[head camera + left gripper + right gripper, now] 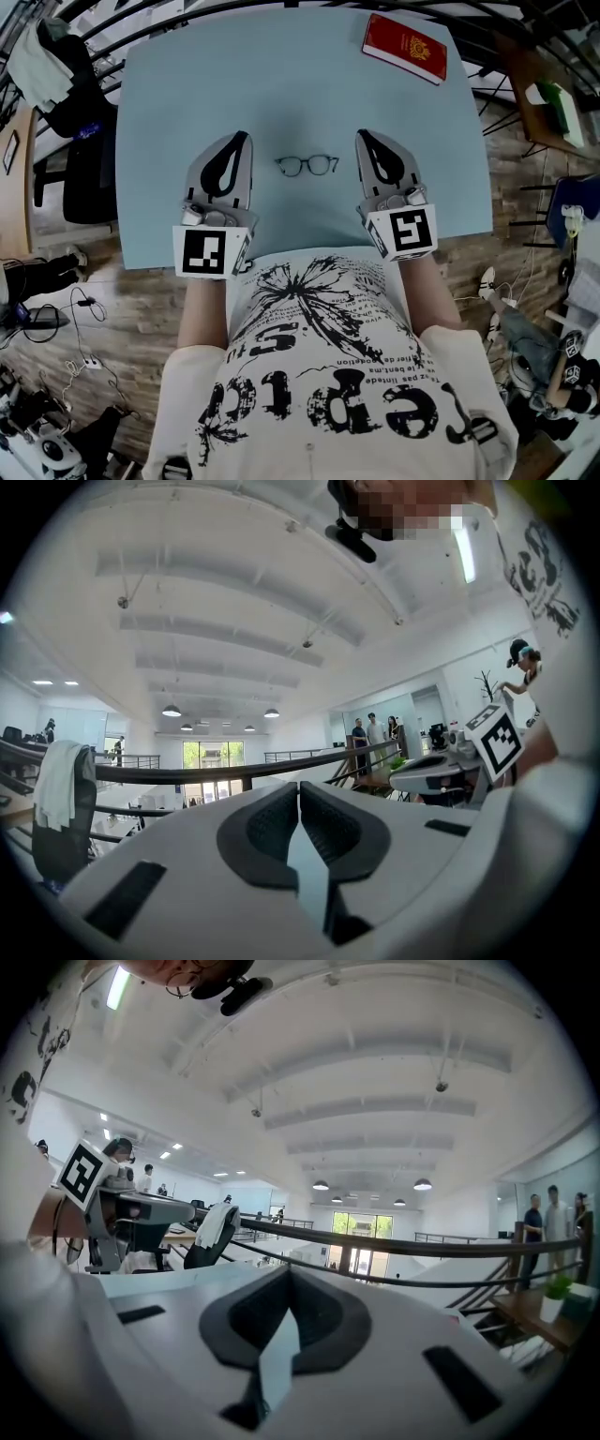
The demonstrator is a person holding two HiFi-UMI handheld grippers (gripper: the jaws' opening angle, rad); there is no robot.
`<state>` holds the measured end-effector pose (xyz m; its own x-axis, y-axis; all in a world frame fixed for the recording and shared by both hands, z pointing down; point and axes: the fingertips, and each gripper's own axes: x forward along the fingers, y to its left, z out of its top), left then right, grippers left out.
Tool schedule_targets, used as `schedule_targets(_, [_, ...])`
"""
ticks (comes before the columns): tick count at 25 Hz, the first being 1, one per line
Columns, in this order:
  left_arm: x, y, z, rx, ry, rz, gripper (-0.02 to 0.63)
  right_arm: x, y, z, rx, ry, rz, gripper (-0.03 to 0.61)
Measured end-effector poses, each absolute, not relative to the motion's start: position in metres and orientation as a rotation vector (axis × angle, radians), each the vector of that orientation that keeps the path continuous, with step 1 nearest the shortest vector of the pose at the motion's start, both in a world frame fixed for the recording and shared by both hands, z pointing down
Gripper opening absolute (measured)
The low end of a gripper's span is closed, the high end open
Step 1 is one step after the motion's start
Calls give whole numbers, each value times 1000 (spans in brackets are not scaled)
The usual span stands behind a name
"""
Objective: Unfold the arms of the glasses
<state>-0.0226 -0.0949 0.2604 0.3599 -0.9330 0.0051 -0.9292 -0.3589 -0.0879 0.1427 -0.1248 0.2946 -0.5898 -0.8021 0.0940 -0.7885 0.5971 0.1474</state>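
Note:
Thin dark-rimmed glasses (307, 166) lie on the light blue table (169, 112) in the head view, lenses side by side; their arms are too fine to make out. My left gripper (240, 140) is held above the table to the left of them, and my right gripper (363, 137) to the right, neither touching them. Both are shut with nothing between the pads. The left gripper view shows its jaws (298, 791) closed together and aimed level across the room. The right gripper view shows the same for its jaws (289, 1277). The glasses appear in neither gripper view.
A red booklet (405, 47) lies at the table's far right corner. A chair draped with dark and pale clothing (66, 80) stands off the table's left side. A dark railing (187, 771) and several distant people (373, 733) show beyond the table.

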Motion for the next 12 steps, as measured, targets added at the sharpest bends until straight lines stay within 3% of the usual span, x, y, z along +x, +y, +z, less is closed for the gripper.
schedule_targets(12, [-20, -102, 264, -2524, 1759, -89, 23, 145, -133, 293, 1332, -2694, -158, 8])
